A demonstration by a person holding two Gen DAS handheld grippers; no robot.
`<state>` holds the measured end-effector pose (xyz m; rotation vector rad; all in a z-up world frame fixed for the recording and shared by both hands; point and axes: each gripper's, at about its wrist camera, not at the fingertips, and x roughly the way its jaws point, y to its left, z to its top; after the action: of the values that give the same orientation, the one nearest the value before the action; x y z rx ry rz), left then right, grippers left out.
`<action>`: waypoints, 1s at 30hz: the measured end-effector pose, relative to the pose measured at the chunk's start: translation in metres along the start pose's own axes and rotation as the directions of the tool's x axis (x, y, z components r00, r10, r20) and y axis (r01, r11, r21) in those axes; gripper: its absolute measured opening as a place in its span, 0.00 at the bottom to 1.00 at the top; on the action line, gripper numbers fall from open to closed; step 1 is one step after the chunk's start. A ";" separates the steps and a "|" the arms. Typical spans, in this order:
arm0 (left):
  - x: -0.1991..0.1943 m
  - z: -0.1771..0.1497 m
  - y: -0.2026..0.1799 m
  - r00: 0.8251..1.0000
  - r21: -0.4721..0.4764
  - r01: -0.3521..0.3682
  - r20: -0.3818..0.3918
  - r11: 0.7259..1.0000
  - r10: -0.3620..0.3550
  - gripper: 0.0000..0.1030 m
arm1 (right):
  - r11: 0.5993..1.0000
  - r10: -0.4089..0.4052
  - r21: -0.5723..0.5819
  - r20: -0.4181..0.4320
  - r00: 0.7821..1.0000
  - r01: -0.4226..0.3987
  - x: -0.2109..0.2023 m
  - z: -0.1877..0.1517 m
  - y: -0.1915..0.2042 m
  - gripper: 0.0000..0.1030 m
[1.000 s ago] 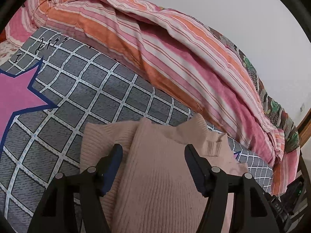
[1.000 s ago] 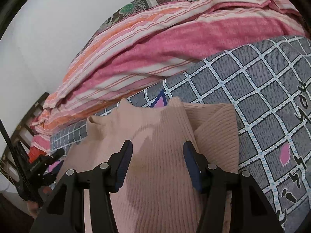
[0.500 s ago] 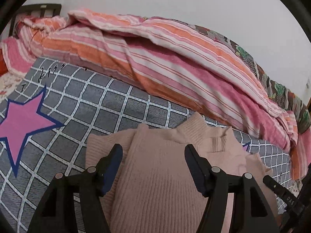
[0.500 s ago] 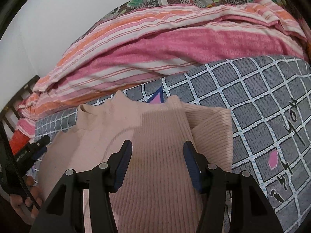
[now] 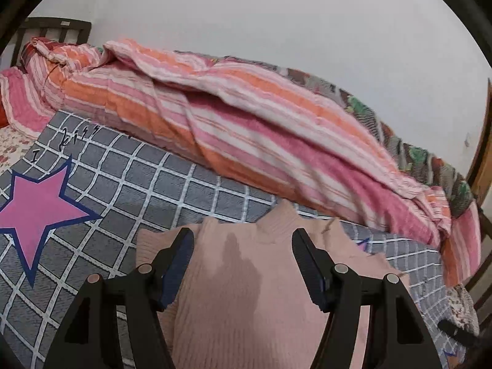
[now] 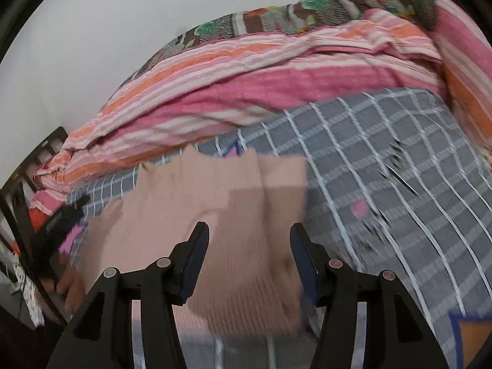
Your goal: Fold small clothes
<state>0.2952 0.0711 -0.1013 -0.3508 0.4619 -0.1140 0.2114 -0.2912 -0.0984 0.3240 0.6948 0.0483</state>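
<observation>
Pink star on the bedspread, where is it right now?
In the left wrist view the pink star sits at far left on the grey checked bedspread, left of the folded sweater.

- The left wrist view looks low and close along its fingers, across the pink sweater (image 5: pixel 246 292) toward the striped quilt (image 5: pixel 246 129).
- The right wrist view faces likewise, closer, blurred.
- Both share sweater (image 6: pixel 221 203), quilt (image 6: pixel 261 92), checked blanket (image 5: pixel 123 184).

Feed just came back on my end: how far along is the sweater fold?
Done: the pink knit sweater lies on the grey checked blanket with its sides folded in over the body. In hand: nothing; the left gripper and right gripper are both open over the sweater, gripping no cloth. Left: likely the final fold, bottom to collar.
</observation>
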 end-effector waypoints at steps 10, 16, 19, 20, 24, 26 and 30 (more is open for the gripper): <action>-0.088 -0.053 0.038 0.982 -0.083 0.050 -0.178 0.995 -0.064 0.62 | 0.997 0.070 -0.018 -0.114 0.991 -0.072 -0.034 -0.063 -0.016 0.53; -0.105 -0.095 0.070 0.951 -0.216 0.092 -0.270 0.972 -0.150 0.60 | 0.989 0.137 0.063 -0.115 0.984 -0.131 -0.016 -0.070 -0.014 0.53; -0.095 -0.094 0.072 0.938 -0.280 0.122 -0.280 0.952 -0.203 0.60 | 0.987 0.146 0.085 -0.137 0.980 -0.135 -0.002 -0.066 -0.011 0.53; -0.088 -0.094 0.070 0.932 -0.287 0.119 -0.297 0.950 -0.207 0.60 | 0.988 0.137 0.084 -0.141 0.980 -0.127 0.002 -0.064 -0.010 0.53; -0.065 -0.086 0.056 0.942 -0.232 0.074 -0.303 0.970 -0.144 0.60 | 0.979 0.152 0.157 -0.144 0.978 -0.129 0.016 -0.054 -0.013 0.53; -0.057 -0.082 0.054 0.948 -0.243 0.050 -0.295 0.969 -0.123 0.55 | 0.974 0.156 0.188 -0.146 0.977 -0.127 0.023 -0.048 -0.015 0.53; -0.043 -0.074 0.062 0.946 -0.321 -0.011 -0.311 0.947 -0.094 0.22 | 0.973 0.131 0.210 -0.138 0.982 -0.100 0.038 -0.037 -0.015 0.38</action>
<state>0.2250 0.1142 -0.1679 -0.6664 0.8032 -0.1394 0.2160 -0.2896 -0.1532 0.5607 0.8330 0.1148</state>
